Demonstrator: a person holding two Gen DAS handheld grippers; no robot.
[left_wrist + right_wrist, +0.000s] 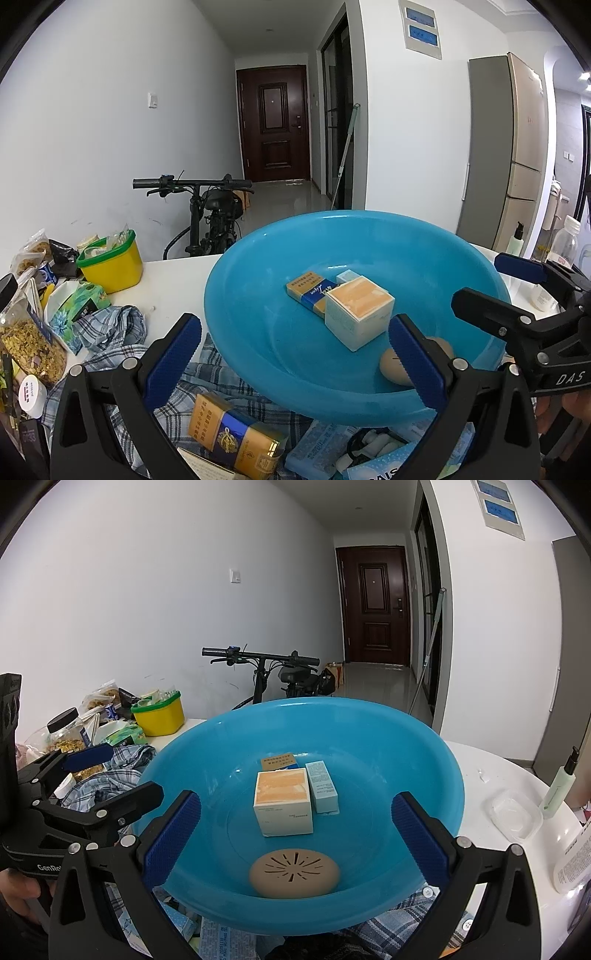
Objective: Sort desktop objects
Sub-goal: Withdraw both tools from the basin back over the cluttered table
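Left gripper [293, 354]: we hold it with its blue-padded fingers [173, 354] spread wide and nothing between them, hovering over the near left rim of the basin.
Right gripper [295, 834]: ours too stands wide apart and bare, aimed straight into the basin (each gripper shows at the edge of the other's view).
Blue basin [424, 775]: it sits on the white table [480, 764], its near edge resting over the plaid shirt [110, 325].
Inside the basin: we see a white cube box with an orange top [282, 803], a slim pale-blue box [323, 788] touching its right side, a cigarette pack [312, 291] just behind it, and a round tan perforated disc [293, 875] nearest us.
Outside, near left: a gold-and-blue cigarette pack [236, 437] lies on the shirt, just beside blue tissue packets [321, 443].
Far left: a yellow tub with a green rim [110, 262] and snack bags [31, 332].
Right of the basin: a clear plastic container [517, 814] and a pale-green pump bottle [557, 786].
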